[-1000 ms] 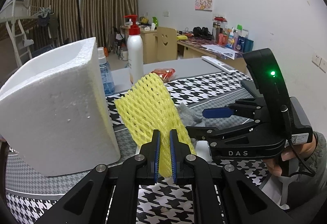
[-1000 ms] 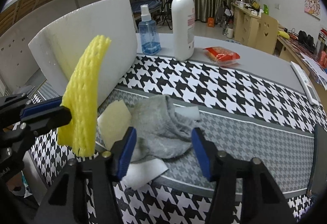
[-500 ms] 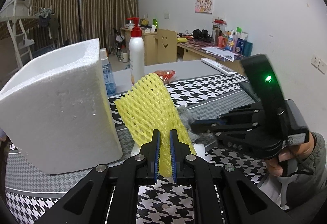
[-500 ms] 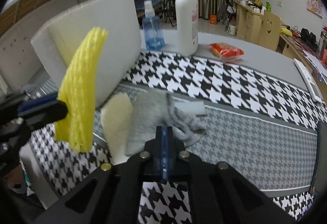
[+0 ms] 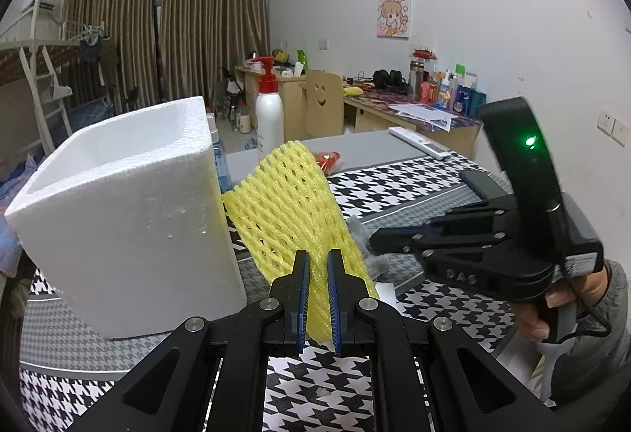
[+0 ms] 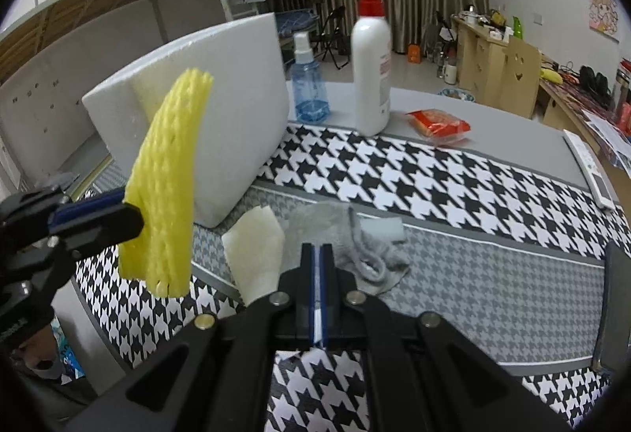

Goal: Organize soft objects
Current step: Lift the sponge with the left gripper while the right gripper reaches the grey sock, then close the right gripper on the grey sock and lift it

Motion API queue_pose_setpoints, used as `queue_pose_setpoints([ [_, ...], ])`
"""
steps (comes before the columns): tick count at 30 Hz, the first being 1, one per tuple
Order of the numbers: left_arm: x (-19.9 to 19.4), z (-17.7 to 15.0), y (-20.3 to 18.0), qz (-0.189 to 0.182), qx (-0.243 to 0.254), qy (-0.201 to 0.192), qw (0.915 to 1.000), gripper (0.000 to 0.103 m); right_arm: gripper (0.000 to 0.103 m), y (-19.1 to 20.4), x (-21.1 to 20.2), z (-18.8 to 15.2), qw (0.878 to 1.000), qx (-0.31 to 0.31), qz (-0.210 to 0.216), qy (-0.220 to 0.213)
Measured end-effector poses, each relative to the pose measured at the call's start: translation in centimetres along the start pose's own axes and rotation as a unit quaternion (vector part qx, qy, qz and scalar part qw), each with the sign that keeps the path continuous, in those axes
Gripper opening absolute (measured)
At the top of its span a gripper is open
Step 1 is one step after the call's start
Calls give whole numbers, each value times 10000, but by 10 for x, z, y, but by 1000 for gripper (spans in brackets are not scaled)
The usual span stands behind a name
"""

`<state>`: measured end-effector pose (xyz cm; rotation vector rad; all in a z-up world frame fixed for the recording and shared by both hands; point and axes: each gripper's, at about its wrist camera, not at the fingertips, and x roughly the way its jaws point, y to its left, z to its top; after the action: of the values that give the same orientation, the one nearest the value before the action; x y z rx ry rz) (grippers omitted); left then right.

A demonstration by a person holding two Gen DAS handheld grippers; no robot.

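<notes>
Two grippers are at work over the counter, and each carries its own risk. Nearest, the left gripper is pinched narrow on the lower edge of a yellow foam net, which stands up loosely above the jaws, lifted clear of the cloth. Only a small strip of the net sits between the pads, so a quick swing toward the white foam box just beside it could pull the springy mesh free, or catch it on the box rim and leave it draped outside.

The right gripper has its jaws drawn almost together; a thin pale sliver shows between the pads, but whether it grips anything cannot be told. Just beyond its tips lies a grey sock, with a pale sponge touching its left side and a white block at its far edge. A lift here could drag the neighbours along or miss the sock's limp folds.

Farther back, a blue spray bottle and a pump bottle stand near the box; a wide sweep could topple them.
</notes>
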<state>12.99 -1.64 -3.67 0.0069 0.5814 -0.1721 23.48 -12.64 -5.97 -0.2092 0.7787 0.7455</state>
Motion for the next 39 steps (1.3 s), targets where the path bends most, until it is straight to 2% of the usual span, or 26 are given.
queue_pose_setpoints([
  [1, -1, 0, 0, 1, -9, 1, 10000, 10, 8, 2, 1, 0, 10000, -25, -1, 15],
  [5, -4, -2, 2, 20, -36, -18, 10000, 10, 45, 9, 6, -1, 9998, -175, -95, 60],
  [6, -6, -2, 2, 30, -46, -29, 10000, 10, 47, 11, 6, -1, 9997, -199, -108, 42],
  [11, -8, -2, 4, 51, -60, -45, 10000, 10, 46, 13, 14, -2, 9997, -205, -68, 127],
  [19, -11, -4, 5, 46, -94, -43, 9999, 10, 46, 10, 38, -7, 9985, -144, -138, 503],
  [22, -12, -4, 6, 54, -111, -46, 9999, 10, 37, 7, 40, -9, 9983, -45, -142, 562],
  [24, -13, -5, 7, 58, -128, -49, 9999, 10, 25, 2, 42, -10, 9980, 37, -145, 607],
  [25, -13, -5, 8, 67, -128, -46, 9999, 10, 23, 2, 42, -11, 9980, 54, -150, 618],
  [27, -14, -5, 8, 68, -139, -47, 9999, 10, 13, -1, 42, -12, 9980, 85, -154, 601],
  [29, -15, -5, 7, 83, -142, -42, 9999, 10, 10, -3, 39, -12, 9981, 151, -106, 582],
  [39, -28, -3, 8, 134, -129, -188, 9996, 10, 10, 5, -10, 1, 9998, 175, -19, -51],
])
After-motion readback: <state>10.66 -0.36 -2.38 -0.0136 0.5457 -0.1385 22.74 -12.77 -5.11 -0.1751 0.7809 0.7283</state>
